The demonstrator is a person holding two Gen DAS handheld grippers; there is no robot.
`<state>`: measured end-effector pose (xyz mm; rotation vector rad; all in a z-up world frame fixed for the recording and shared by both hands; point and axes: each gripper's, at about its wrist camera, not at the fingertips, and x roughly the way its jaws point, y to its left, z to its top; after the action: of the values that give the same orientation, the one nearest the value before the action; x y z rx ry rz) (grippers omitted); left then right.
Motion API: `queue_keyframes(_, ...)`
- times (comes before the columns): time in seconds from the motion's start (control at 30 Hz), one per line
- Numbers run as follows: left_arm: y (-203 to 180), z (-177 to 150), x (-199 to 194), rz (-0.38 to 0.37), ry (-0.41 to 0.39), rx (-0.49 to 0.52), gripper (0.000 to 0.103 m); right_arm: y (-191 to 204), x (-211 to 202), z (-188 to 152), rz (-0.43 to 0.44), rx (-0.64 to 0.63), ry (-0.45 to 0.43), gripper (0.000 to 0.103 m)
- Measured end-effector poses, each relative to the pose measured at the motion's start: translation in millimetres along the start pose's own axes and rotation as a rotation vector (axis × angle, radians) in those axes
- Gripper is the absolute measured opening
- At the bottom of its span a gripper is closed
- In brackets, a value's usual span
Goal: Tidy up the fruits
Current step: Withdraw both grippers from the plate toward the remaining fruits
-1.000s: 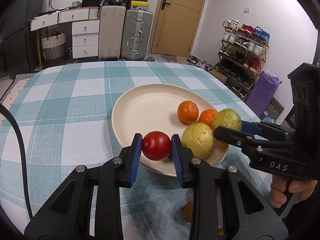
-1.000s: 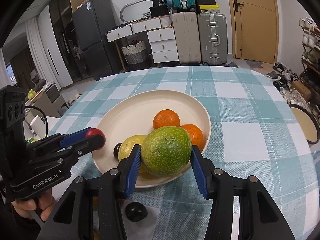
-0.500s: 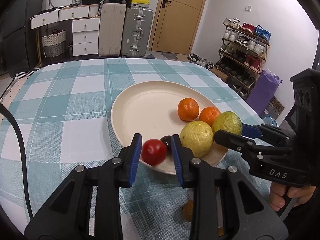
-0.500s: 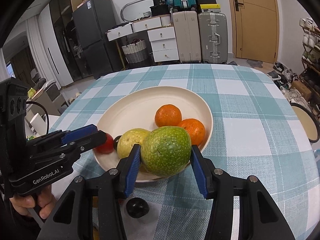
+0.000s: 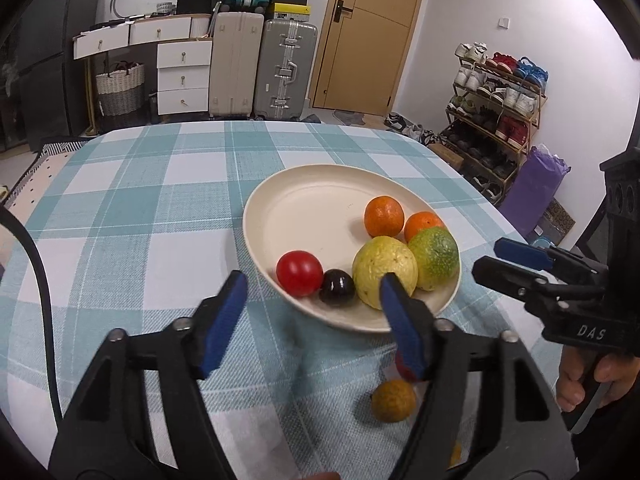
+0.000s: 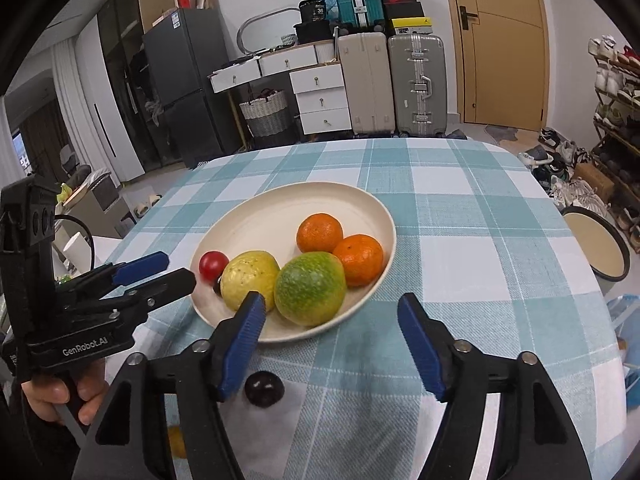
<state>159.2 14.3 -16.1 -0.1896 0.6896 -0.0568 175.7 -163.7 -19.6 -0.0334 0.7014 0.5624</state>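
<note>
A cream plate (image 5: 312,196) (image 6: 280,208) on the checked tablecloth holds a red tomato (image 5: 299,273) (image 6: 213,264), a dark plum (image 5: 337,287), a yellow fruit (image 5: 384,270) (image 6: 249,279), a green fruit (image 5: 434,258) (image 6: 310,294) and two oranges (image 5: 383,216) (image 6: 358,259). My left gripper (image 5: 312,300) is open and empty just short of the plate's near rim. My right gripper (image 6: 332,316) is open and empty, just behind the green fruit. A second dark plum (image 6: 264,389) and a small orange-yellow fruit (image 5: 393,400) lie on the cloth near me.
A cream bowl (image 6: 596,240) sits beyond the table's right edge. Suitcases (image 5: 286,68), drawers and a shoe rack (image 5: 496,92) stand past the far edge. The hand holding the other gripper shows at each view's side.
Both grippers opened and drew back. The tomato left the left gripper and the green fruit left the right gripper; both now rest on the plate.
</note>
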Motion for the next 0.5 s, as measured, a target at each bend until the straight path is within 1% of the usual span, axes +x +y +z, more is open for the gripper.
queue_keyframes(0.03, -0.8, -0.8, -4.8, 0.007, -0.003, 0.005, 0.081, -0.3, -2.9, -1.2, 0.002, -0.001, -0.002, 0.079)
queue_keyframes(0.1, -2.5, -2.3, -14.4, 0.011, -0.023, 0.008, 0.082, -0.6, -8.8, -4.3, 0.013, 0.002, -0.006, 0.091)
queue_keyframes(0.2, -5.5, -5.7, -29.5, 0.007, -0.039, 0.014, 0.092, 0.3, -14.7, -9.4, 0.015, 0.005, -0.013, 0.1)
queue_keyframes(0.23, -6.7, -7.5, -35.1, 0.009, -0.046, 0.015, 0.1, 0.9, -16.6, -11.0, 0.022, 0.007, -0.017, 0.1)
queue_keyframes(0.27, -7.8, -9.2, -39.8, 0.011, -0.053, 0.018, 0.102, 1.2, -18.4, -12.6, 0.032, 0.008, -0.019, 0.101)
queue_keyframes(0.3, -8.7, -10.9, -44.6, 0.01, -0.061, 0.024, 0.102, 1.1, -20.0, -13.8, 0.039, 0.008, -0.02, 0.103)
queue_keyframes(0.5, -9.4, -24.3, -63.1, 0.045, -0.069, 0.044, 0.102, 5.0, -28.1, -24.1, 0.059, -0.001, -0.025, 0.103)
